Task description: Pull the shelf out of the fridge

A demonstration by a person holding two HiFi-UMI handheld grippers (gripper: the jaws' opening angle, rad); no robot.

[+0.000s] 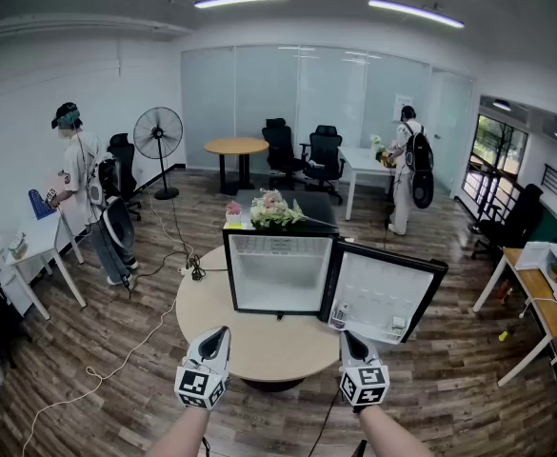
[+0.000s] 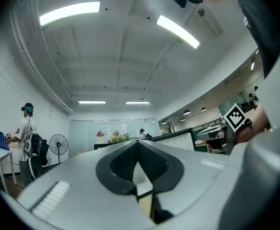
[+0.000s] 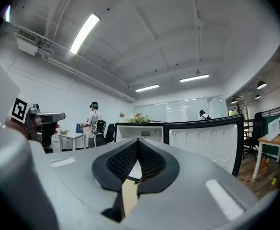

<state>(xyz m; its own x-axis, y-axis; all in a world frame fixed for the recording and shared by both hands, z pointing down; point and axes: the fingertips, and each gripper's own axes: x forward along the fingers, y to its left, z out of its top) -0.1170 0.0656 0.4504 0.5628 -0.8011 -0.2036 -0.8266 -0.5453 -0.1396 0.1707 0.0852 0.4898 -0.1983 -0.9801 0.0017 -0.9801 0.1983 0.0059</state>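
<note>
A small black fridge (image 1: 280, 269) stands on a round tan table (image 1: 207, 307), its door (image 1: 385, 293) swung open to the right. The inside is white, and I cannot make out the shelf clearly from here. My left gripper (image 1: 221, 332) hovers over the table's near edge, left of the fridge, shut and empty. My right gripper (image 1: 347, 336) hangs just below the open door, also shut with nothing in it. In the left gripper view the gripper (image 2: 138, 142) points toward the fridge. In the right gripper view the gripper (image 3: 138, 140) faces the fridge (image 3: 139, 131) and door (image 3: 204, 143).
Flowers (image 1: 274, 208) and a small pink pot (image 1: 232, 209) sit on top of the fridge. A cable (image 1: 135, 336) trails over the floor at left. One person (image 1: 83, 188) stands by a left desk, another (image 1: 409, 165) at the back right. A desk (image 1: 545, 303) is at the right.
</note>
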